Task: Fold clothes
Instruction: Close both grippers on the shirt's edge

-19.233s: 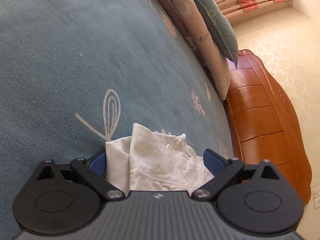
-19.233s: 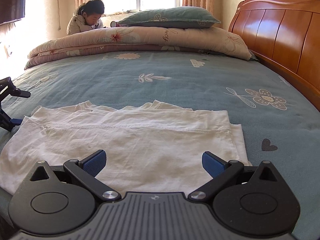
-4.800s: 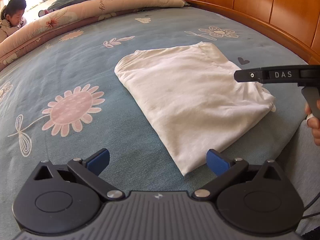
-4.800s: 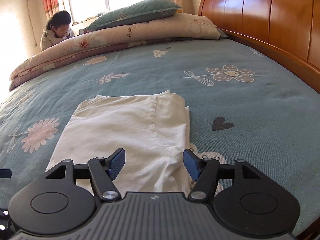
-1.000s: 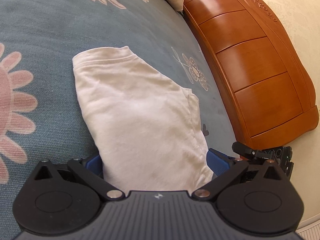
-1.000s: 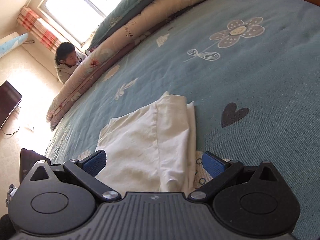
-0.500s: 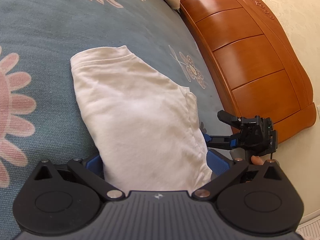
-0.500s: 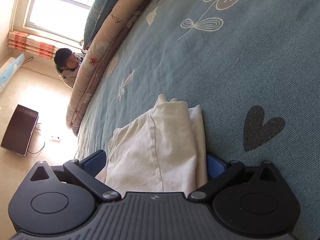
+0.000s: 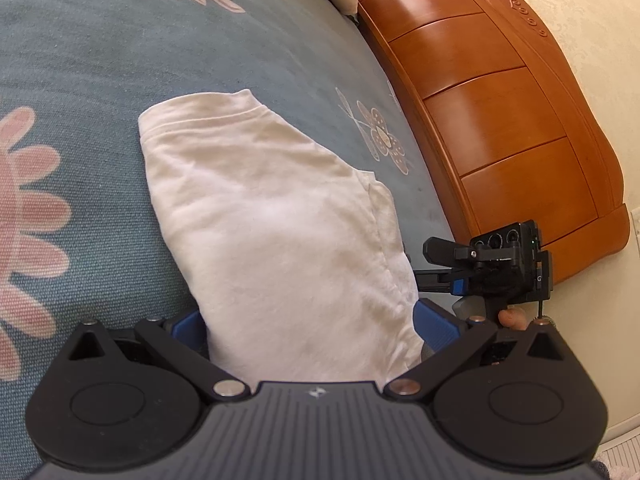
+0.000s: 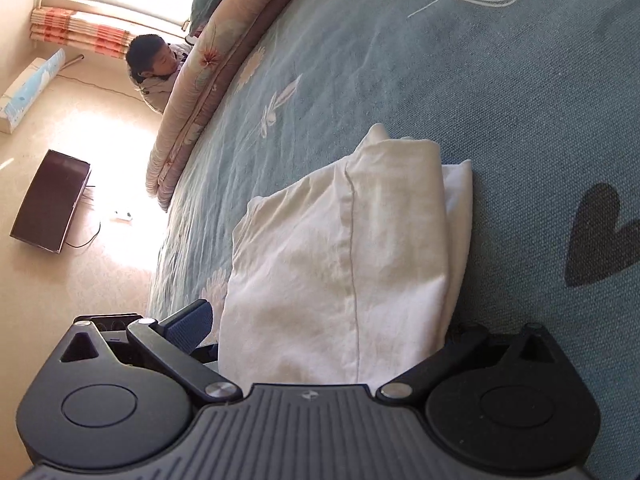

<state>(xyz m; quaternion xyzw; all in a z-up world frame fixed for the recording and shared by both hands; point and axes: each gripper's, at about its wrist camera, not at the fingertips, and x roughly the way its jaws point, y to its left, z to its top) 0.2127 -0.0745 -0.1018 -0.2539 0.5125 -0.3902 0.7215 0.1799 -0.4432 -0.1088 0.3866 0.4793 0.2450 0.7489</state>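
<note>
A white garment (image 9: 280, 220), folded into a thick rectangle, lies on the blue-green flowered bedsheet (image 9: 100, 48). My left gripper (image 9: 312, 324) is open, its blue pads (image 9: 436, 324) standing on either side of the garment's near end. My right gripper (image 10: 328, 328) is open too and straddles the garment (image 10: 340, 248) at its other near corner. Its left pad (image 10: 192, 324) shows, while cloth mostly hides the right finger. In the left wrist view the right gripper (image 9: 430, 264) sits at the garment's right edge, with a fingertip of the hand holding it showing below.
A wooden bed board (image 9: 500, 128) runs along the mattress edge on the right. A rolled quilt with pillows (image 10: 200, 80) lies across the far end of the bed. A person (image 10: 154, 64) sits beyond it, and a dark screen (image 10: 50, 200) is further left.
The right gripper has tilted and pushed in closer, so the garment fills more of the gap between its fingers. In the left view it has come up beside the garment. The left gripper barely moved.
</note>
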